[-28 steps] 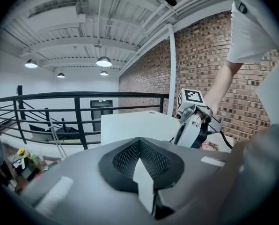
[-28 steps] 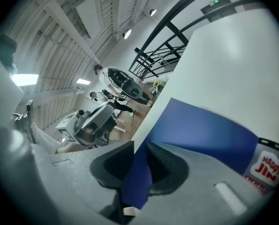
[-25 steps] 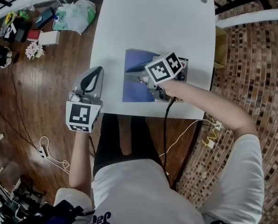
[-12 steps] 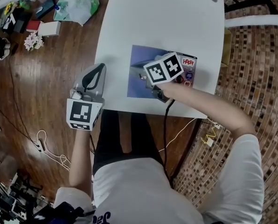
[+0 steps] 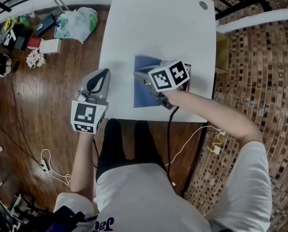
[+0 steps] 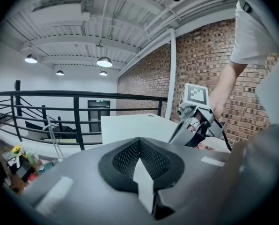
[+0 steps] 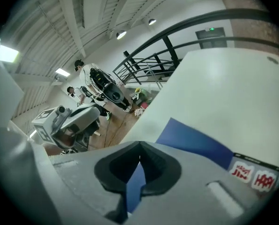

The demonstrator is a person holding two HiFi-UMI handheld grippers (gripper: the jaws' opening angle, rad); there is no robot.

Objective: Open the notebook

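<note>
The notebook (image 5: 145,94) lies near the front edge of the white table (image 5: 158,28), blue cover up, with a printed strip (image 5: 188,73) along its right side. My right gripper (image 5: 137,72) reaches over it from the right and is shut on the blue cover's left edge. In the right gripper view that cover (image 7: 195,139) rises off the table and a blue sliver runs into the right gripper (image 7: 138,162). My left gripper (image 5: 101,73) hovers off the table's left edge, shut and holding nothing. The left gripper view shows the left gripper (image 6: 139,156) with its jaws together.
A plastic bag (image 5: 76,16) and small boxes lie on the wooden floor at the upper left. A cable (image 5: 170,129) trails from the right gripper over the table's front edge. A brick-patterned floor (image 5: 260,71) lies to the right. A black railing (image 6: 74,111) stands behind the table.
The right gripper has closed on the blue cover's edge and lifted it slightly. The left gripper has stayed beside the table's left edge.
</note>
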